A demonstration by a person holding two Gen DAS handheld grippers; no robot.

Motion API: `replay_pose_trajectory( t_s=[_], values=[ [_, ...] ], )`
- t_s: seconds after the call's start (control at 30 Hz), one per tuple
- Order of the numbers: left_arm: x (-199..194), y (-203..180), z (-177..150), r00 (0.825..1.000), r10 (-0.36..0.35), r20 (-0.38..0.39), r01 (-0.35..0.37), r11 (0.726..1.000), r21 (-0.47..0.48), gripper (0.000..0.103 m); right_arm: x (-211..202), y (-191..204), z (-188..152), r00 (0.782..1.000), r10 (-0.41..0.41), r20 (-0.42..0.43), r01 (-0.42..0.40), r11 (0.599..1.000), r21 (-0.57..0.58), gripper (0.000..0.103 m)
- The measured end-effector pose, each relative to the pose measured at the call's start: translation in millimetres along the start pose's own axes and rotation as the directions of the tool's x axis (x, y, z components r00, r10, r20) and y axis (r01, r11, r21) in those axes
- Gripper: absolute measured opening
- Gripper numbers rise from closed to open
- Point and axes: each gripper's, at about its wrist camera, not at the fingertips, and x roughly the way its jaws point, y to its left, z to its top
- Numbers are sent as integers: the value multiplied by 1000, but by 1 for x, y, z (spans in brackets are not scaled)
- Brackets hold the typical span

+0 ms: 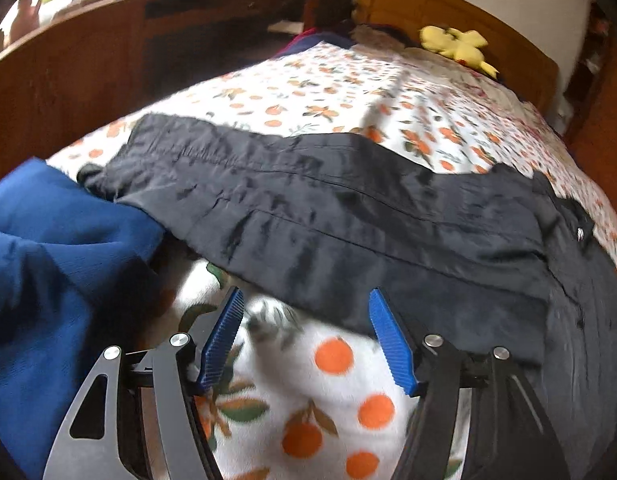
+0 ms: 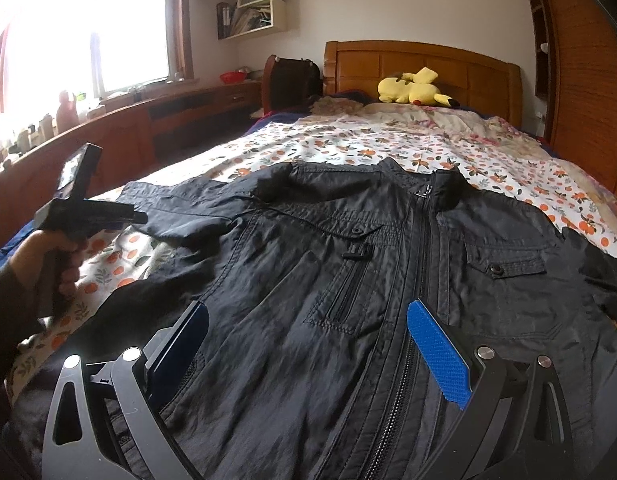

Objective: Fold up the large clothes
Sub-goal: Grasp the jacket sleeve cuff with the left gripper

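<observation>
A black zip jacket [image 2: 348, 264] lies flat, front up, on the bed, collar toward the headboard. In the left wrist view its left sleeve [image 1: 308, 200] stretches across the blanket. My left gripper [image 1: 306, 300] is open and empty, just in front of the sleeve's near edge. It also shows in the right wrist view [image 2: 88, 216], held in a hand at the jacket's left side. My right gripper [image 2: 308, 316] is open and empty, hovering over the jacket's lower front by the zipper.
An orange-print blanket [image 1: 328, 88] covers the bed. A blue garment [image 1: 48, 260] lies at the left by the sleeve cuff. A yellow plush toy [image 2: 414, 88] sits by the wooden headboard [image 2: 420, 60]. A wooden cabinet [image 2: 168, 120] runs along the left under the window.
</observation>
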Motion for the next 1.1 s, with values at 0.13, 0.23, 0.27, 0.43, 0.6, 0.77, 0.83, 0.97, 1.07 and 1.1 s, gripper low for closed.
replay_pose_trajectory(
  t_s=[0.13, 0.23, 0.27, 0.43, 0.6, 0.77, 0.83, 0.97, 1.07, 1.1],
  values=[
    [9, 0, 7, 1000, -14, -21, 14, 1000, -20, 38, 0, -1, 1, 1000, 5, 0, -5, 1000, 7, 97],
    [8, -3, 11, 1000, -1, -27, 0, 1000, -30, 16, -1, -1, 1, 1000, 5, 3, -5, 1000, 7, 97],
    [7, -4, 12, 1000, 1, -27, -2, 999, -32, 13, -2, -1, 1, 1000, 6, 5, -6, 1000, 7, 97],
    [-13, -24, 22, 1000, 18, 5, -18, 1000, 17, 3, -10, -5, 4, 1000, 5, 0, -5, 1000, 14, 97],
    [-57, -67, 30, 997, -34, 68, 27, 995, 94, 3, -29, -17, 2, 1000, -25, 17, 25, 1000, 15, 97],
    [-100, -125, 19, 991, -87, 102, 64, 975, 213, 3, -50, -38, -4, 998, -54, 29, 53, 998, 22, 97],
    [-112, -149, 9, 989, -105, 107, 75, 964, 254, 3, -58, -46, -7, 997, -63, 36, 62, 998, 26, 97],
    [-123, -184, -14, 988, -114, 107, 74, 944, 321, 3, -67, -58, -10, 997, -63, 36, 63, 998, 25, 97],
    [-124, -200, -33, 989, -118, 90, 79, 932, 355, 4, -71, -64, -10, 997, -60, 39, 59, 998, 24, 97],
    [-123, -203, -41, 989, -121, 84, 83, 929, 362, 5, -72, -65, -9, 997, -58, 41, 57, 998, 26, 97]
  ],
)
